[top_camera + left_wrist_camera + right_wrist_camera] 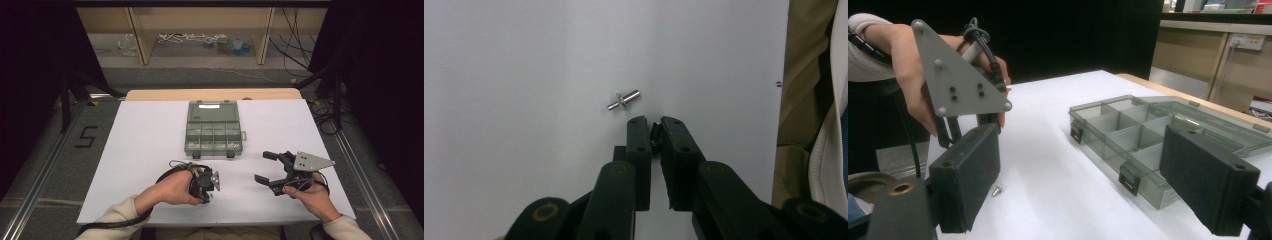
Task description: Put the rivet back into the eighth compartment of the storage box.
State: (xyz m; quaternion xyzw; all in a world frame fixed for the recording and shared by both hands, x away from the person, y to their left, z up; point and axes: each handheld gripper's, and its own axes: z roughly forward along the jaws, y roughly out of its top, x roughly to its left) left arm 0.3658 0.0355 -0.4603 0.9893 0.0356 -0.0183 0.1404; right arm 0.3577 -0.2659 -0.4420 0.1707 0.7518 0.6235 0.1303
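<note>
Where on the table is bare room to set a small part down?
Bare white table left of the open parts box, right of it too, and the strip between box and hands. Crowded by the left tongs: a small metal pin lies just beyond the tips.

Open box (pixel 214 131) sits mid-table toward the far edge, lid laid back. White table (pixel 140 135) lies bare left and right of it out to both side edges. Near edge: left gripper (pixel 209 184) and right gripper (pixel 266 167) well apart, open lane between them up to the box front. Loose pin (pixel 623 100) lies just beyond the left gripper's tips.
</note>
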